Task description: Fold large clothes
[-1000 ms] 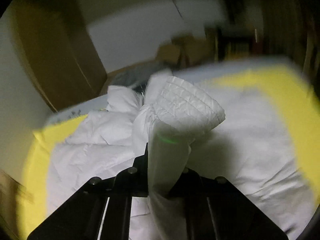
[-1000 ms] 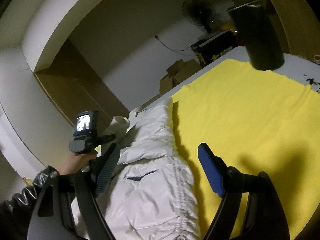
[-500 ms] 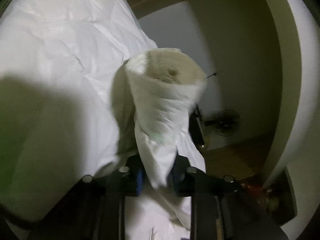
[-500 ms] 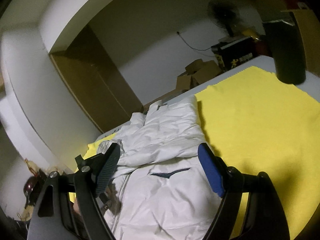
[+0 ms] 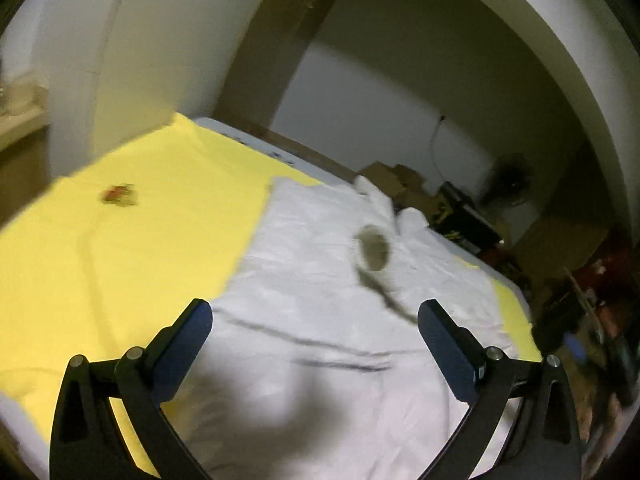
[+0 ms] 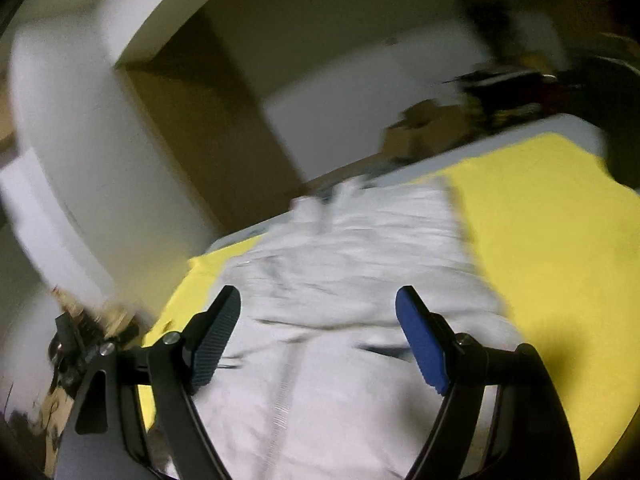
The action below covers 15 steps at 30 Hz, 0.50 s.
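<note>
A white padded jacket (image 5: 320, 280) lies spread on a yellow cloth (image 5: 140, 232) over a table. In the left wrist view a sleeve lies across the jacket's body with its dark cuff opening (image 5: 374, 248) facing me. My left gripper (image 5: 314, 328) is open and empty above the jacket's near part. In the right wrist view the jacket (image 6: 360, 260) shows its centre zip (image 6: 282, 392) running towards me. My right gripper (image 6: 318, 316) is open and empty above the jacket. Both views are blurred by motion.
The yellow cloth (image 6: 552, 240) extends right of the jacket. A small reddish object (image 5: 118, 194) lies on the cloth at the left. Cardboard boxes (image 5: 392, 180), a fan (image 5: 508, 184) and dark clutter stand beyond the table. A white arch and brown wardrobe (image 6: 192, 128) stand behind.
My left gripper has let go of the sleeve and opened; the sleeve now lies on the jacket. Both cameras have swung. The right gripper stays open.
</note>
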### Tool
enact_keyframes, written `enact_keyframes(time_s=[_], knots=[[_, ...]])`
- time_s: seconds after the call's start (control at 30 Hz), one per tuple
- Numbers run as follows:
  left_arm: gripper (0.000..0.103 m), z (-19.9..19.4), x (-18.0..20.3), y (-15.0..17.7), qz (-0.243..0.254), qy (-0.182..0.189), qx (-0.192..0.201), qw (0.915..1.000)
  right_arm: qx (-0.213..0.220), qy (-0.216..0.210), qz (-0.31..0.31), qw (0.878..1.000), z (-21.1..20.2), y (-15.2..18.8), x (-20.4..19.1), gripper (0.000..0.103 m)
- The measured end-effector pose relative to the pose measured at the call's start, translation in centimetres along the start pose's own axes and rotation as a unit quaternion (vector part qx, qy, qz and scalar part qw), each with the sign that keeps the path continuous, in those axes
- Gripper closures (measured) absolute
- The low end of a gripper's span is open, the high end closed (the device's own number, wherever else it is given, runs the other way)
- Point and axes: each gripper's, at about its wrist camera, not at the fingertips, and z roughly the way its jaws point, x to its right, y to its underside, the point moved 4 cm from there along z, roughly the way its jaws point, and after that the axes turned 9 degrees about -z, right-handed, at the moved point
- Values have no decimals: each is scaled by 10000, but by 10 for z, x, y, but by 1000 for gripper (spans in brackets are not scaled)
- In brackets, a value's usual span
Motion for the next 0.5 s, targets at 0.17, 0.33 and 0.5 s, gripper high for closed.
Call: enact_keyframes(time_s=[0.17, 0.33, 0.5], knots=[[0, -20, -48, 18, -1011, 202, -489, 9935, -865, 174, -572, 9945, 133, -19, -67, 36], [0, -42, -87, 38, -1462, 90, -617, 9873, -1790, 1447, -1448, 9623, 260, 12, -88, 40], [0, -54, -110, 44, -1440, -157, -522, 9881, -2472, 1182, -1908, 9426, 284, 52, -96, 38]])
